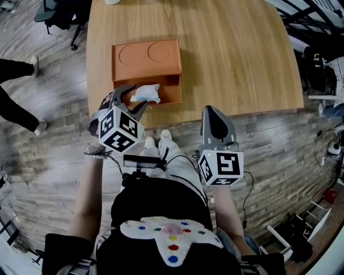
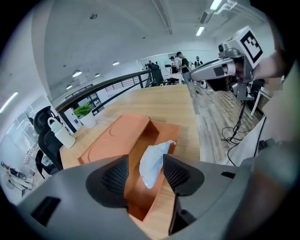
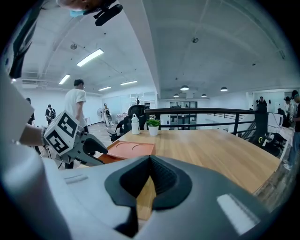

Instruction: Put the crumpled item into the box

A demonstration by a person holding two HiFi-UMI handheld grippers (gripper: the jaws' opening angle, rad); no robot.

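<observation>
An orange box sits on the wooden table, its near compartment open toward me. The crumpled pale item lies in that compartment, against its right wall. My left gripper hovers over the box's near edge with its jaws spread wide. In the left gripper view the crumpled item shows in the gap between the pads, down inside the box, and no grip on it shows. My right gripper hangs at the table's front edge, right of the box. Its jaws are shut with nothing in them.
A potted plant and a white bottle stand at the table's far end. A person's legs are on the floor to the left. An office chair stands at the back left. Cables lie on the floor to the right.
</observation>
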